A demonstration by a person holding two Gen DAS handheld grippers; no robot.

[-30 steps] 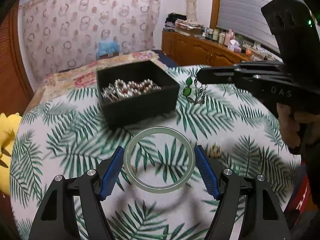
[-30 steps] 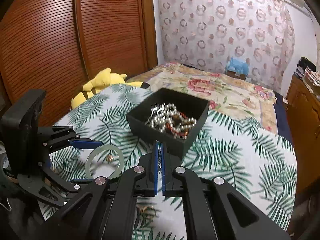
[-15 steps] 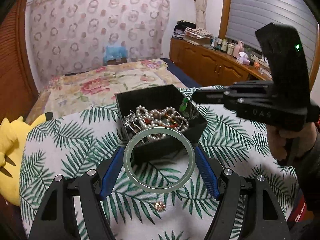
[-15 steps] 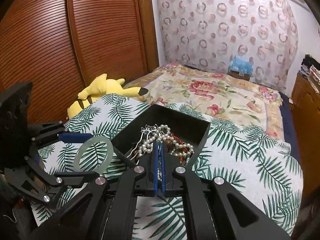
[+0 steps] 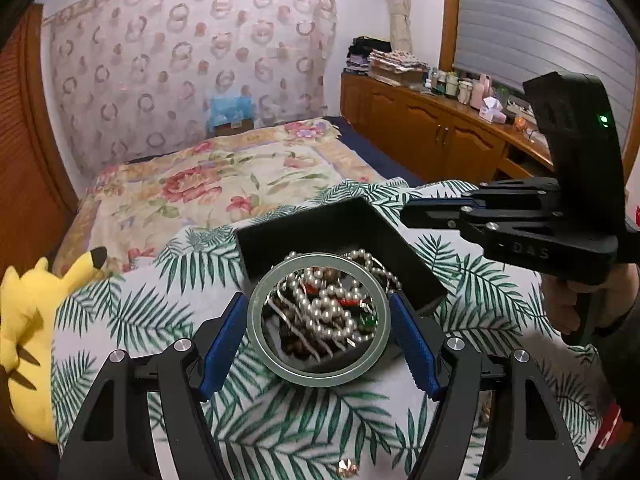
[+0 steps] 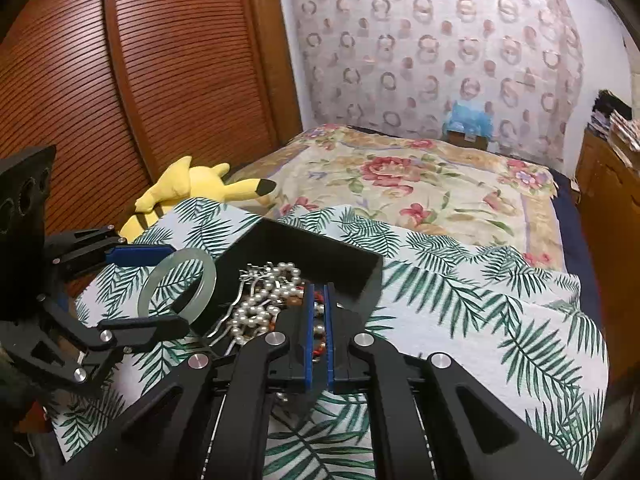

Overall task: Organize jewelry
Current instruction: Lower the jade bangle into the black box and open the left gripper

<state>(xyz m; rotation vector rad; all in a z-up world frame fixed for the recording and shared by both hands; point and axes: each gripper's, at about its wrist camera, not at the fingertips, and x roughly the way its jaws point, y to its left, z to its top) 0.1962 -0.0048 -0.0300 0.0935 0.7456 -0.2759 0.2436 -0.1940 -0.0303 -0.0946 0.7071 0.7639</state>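
My left gripper point(image 5: 319, 336) clamps the pale green bangle point(image 5: 319, 373) over the black box point(image 5: 416, 276) of pearls near the leaf-print cloth's point(image 5: 132, 320) far edge. My right gripper point(image 6: 319, 312), marked "DAS", is opening above the box with nothing pinched, cloth bare to its right.

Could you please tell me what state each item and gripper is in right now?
Bangle: held by the left gripper, above the box.
Box: lidless, holding pearls and other jewelry.
Right gripper: jaws opening over the box, nothing pinched.
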